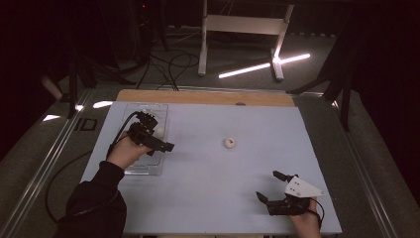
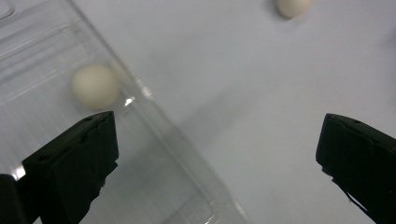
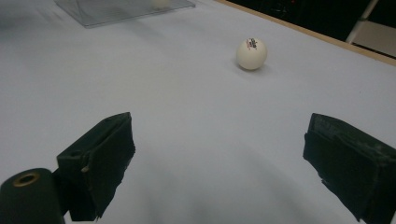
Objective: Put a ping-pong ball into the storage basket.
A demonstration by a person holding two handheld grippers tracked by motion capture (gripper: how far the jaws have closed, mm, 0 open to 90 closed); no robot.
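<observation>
A clear plastic tray (image 1: pixel 143 166) lies on the left of the pale table, with a white ball (image 1: pixel 159 132) in its far part. My left gripper (image 1: pixel 161 133) hovers over the tray's right edge, open and holding nothing. In the left gripper view the ball (image 2: pixel 95 86) sits inside the tray (image 2: pixel 154 177) just beyond the left jaw of the left gripper (image 2: pixel 219 140). A second white ball (image 1: pixel 229 143) rests alone mid-table. My right gripper (image 1: pixel 266 184) stays low near the front right, open and empty. In its own view, the right gripper (image 3: pixel 219 154) faces that ball (image 3: pixel 251 53).
A wooden strip (image 1: pixel 208 96) runs along the table's far edge. Beyond it, on the floor, stand a white frame (image 1: pixel 242 25) and a bright light strip (image 1: pixel 265 65), with cables (image 1: pixel 168 64) nearby. The tray's corner (image 3: pixel 116 9) lies at the top of the right gripper view.
</observation>
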